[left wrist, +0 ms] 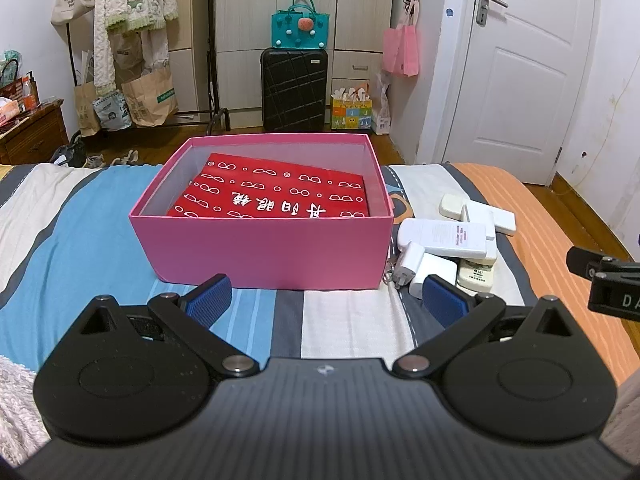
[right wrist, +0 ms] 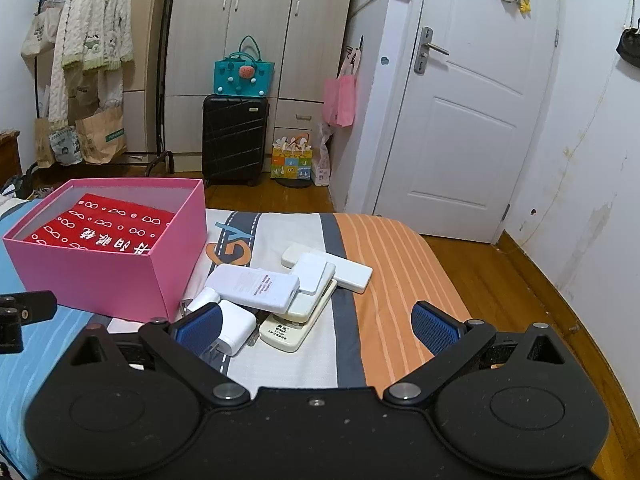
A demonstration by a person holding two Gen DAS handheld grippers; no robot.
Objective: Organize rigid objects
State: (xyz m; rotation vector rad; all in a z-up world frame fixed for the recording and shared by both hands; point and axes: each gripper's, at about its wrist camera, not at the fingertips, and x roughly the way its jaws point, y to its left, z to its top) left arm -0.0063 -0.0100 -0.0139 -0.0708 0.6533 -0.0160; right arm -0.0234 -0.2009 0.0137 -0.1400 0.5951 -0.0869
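Note:
An open pink box (left wrist: pixel 264 252) (right wrist: pixel 108 276) stands on the striped bed with a red patterned box (left wrist: pixel 276 194) (right wrist: pixel 104 226) lying inside. To its right lies a pile of white devices: a power bank (left wrist: pixel 446 238) (right wrist: pixel 254 286), a charger plug (left wrist: pixel 430 270) (right wrist: pixel 236 326), a cream remote (left wrist: pixel 476 274) (right wrist: pixel 294 324) and a white remote (left wrist: pixel 480 212) (right wrist: pixel 328 266). My left gripper (left wrist: pixel 326 300) is open just before the pink box's near wall. My right gripper (right wrist: pixel 316 326) is open, low over the bed, its left blue pad beside the charger plug.
The bed's far edge (right wrist: pixel 320 214) drops to a wooden floor (right wrist: pixel 488 280). Beyond stand a black suitcase (left wrist: pixel 294 90) with a teal bag on top, a clothes rack (left wrist: pixel 120 40), a wardrobe and a white door (right wrist: pixel 472 120). The other gripper's black body (left wrist: pixel 608 276) sits at the right edge.

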